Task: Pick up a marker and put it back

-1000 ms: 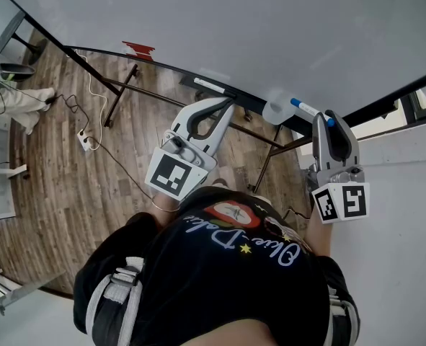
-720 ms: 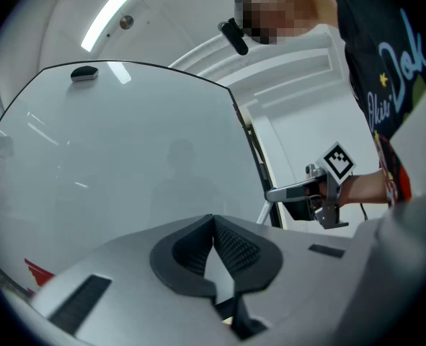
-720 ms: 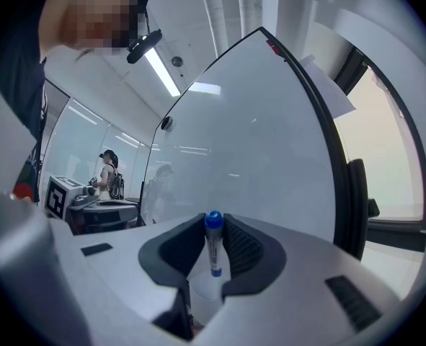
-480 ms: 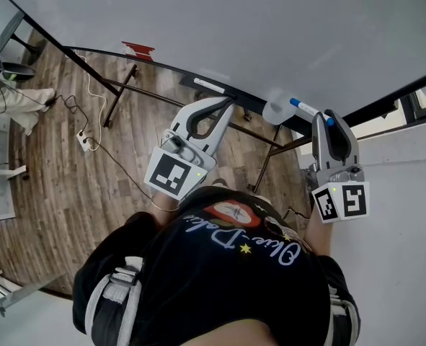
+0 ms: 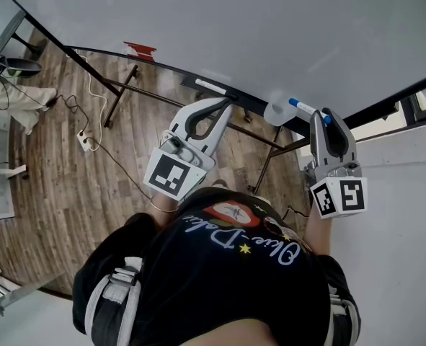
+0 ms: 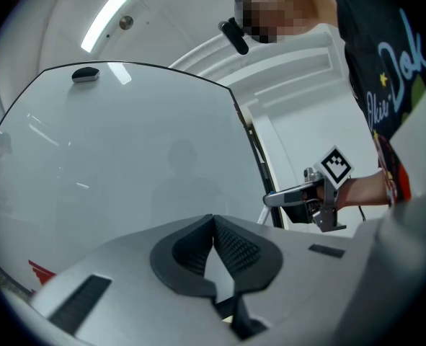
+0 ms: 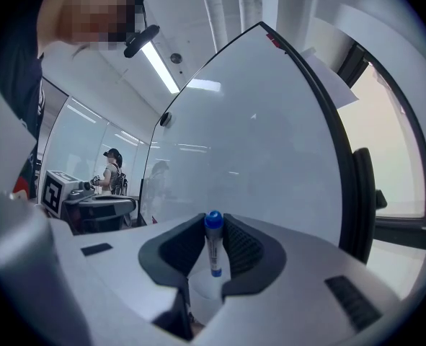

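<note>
A white marker with a blue cap (image 5: 305, 109) (image 7: 213, 245) stands between the pads of my right gripper (image 5: 323, 120) (image 7: 213, 229), which is shut on it. The marker's blue end points toward the whiteboard (image 5: 270, 27), just over a white cup (image 5: 277, 112) (image 7: 202, 298) at the board's lower edge. My left gripper (image 5: 227, 106) (image 6: 213, 223) hovers to the left of the right one with its jaws shut and nothing between them. It points at the board near a second white marker (image 5: 211, 86) lying on the ledge. The left gripper view shows the right gripper (image 6: 270, 199) from the side.
A red piece (image 5: 139, 49) sticks on the board's lower edge at the left. The board's metal stand legs (image 5: 119, 92) rise from a wood floor with cables and a power strip (image 5: 86, 141). A dark window frame (image 7: 364, 193) borders the board on the right. A person (image 7: 114, 171) stands far off.
</note>
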### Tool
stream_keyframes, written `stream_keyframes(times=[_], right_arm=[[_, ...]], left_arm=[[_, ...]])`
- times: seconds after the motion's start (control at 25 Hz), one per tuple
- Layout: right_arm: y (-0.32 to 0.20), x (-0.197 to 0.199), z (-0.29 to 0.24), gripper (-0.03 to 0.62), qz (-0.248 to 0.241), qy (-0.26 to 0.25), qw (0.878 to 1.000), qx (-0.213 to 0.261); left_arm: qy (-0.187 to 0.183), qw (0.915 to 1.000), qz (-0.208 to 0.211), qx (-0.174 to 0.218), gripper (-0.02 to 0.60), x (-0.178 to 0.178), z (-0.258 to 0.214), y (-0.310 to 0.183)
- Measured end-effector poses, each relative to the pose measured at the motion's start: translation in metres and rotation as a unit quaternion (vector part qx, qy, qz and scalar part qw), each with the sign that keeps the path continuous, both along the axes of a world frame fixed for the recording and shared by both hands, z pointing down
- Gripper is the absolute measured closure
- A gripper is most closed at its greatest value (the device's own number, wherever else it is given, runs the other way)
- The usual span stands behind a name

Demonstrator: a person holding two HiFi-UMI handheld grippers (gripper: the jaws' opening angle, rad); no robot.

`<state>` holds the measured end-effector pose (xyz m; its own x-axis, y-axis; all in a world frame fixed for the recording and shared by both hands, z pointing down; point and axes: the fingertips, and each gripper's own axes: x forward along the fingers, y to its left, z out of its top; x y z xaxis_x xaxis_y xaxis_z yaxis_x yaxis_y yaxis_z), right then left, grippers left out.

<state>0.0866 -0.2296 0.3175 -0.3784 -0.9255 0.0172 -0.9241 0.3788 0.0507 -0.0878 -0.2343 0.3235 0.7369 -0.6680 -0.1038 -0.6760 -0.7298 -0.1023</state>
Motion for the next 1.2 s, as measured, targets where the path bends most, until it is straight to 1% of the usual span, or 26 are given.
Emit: stream_keyframes(times=[0.32,1.2], right_arm=[[-0.013,-0.005,0.022,0.519,0.004,0.007,0.999,-0.033],[-0.04,-0.006,0.083,0.519,0.008,0.019,0.996,-0.089]], left_arm=[[-0.002,1.0,-0.007,0.002,0.578,-0.006,0.001,-0.001],[-0.007,0.9996,-0.027,-0.003,0.578,-0.015,0.005,-0.012]])
